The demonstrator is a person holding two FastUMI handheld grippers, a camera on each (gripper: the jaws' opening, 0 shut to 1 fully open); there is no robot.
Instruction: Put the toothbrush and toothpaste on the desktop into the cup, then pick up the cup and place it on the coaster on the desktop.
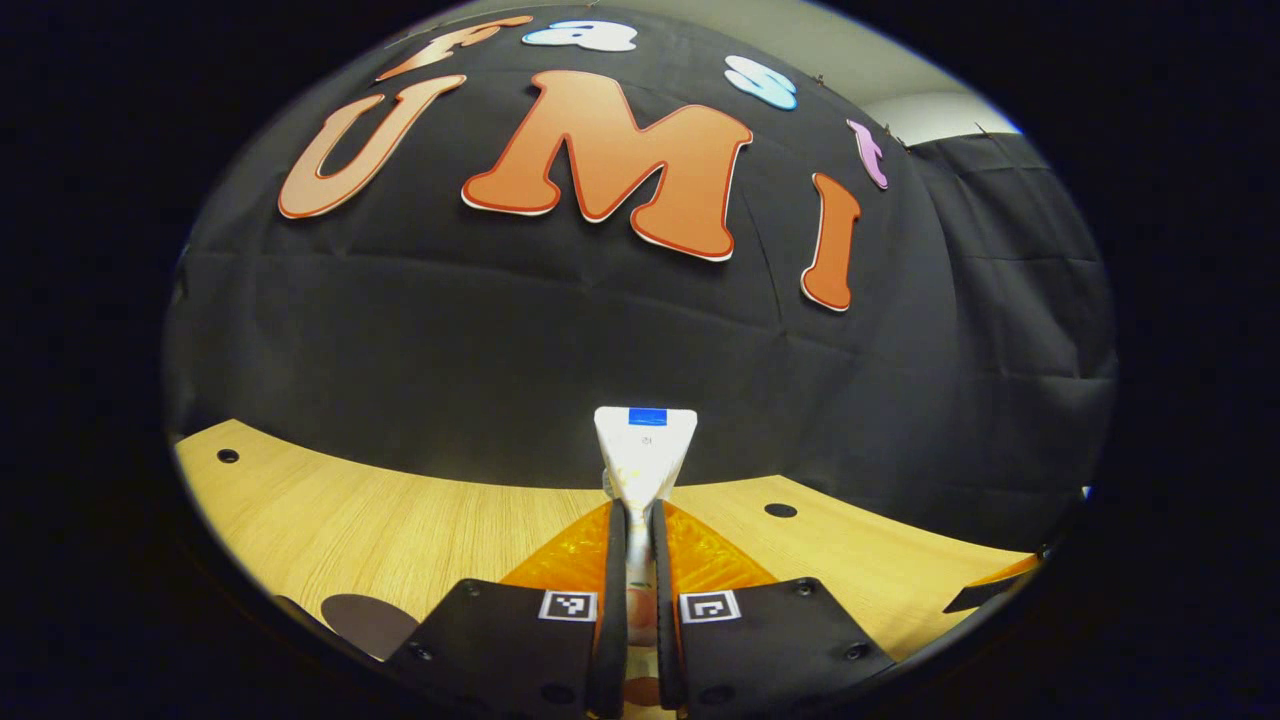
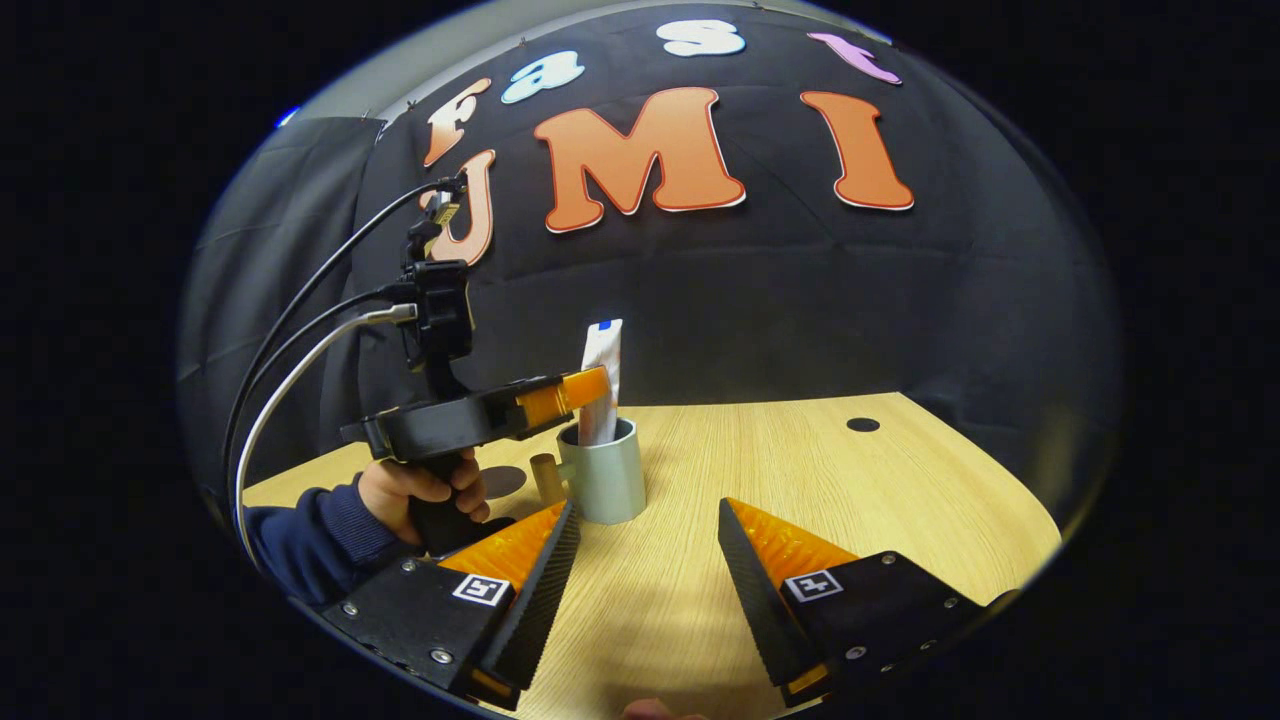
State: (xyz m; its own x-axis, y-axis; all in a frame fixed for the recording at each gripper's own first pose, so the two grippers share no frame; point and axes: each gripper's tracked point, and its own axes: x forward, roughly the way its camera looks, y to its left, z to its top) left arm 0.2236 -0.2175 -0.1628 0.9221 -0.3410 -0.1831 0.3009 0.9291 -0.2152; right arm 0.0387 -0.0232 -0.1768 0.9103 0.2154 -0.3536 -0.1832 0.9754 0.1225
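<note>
Spread wide, the right gripper (image 2: pixel 648 545) hovered over bare desktop (image 2: pixel 800 470); the left gripper (image 1: pixel 638 560), level in a hand (image 2: pixel 425 495), pinched the toothpaste (image 1: pixel 645 450) upright in the cup (image 2: pixel 603 470).

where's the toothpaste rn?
The toothpaste stands upright with its lower end inside the cup, clamped by the left tongs; the right gripper view places it left of centre on the desktop.

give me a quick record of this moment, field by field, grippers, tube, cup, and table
left gripper: shut on the tube, above the cup
right gripper: open, holding nothing, low over the table
tube: upright, lower end inside the cup
cup: standing on the table, handle toward the hand
hand: grips the left gripper's handle
toothbrush: cannot tell
</note>
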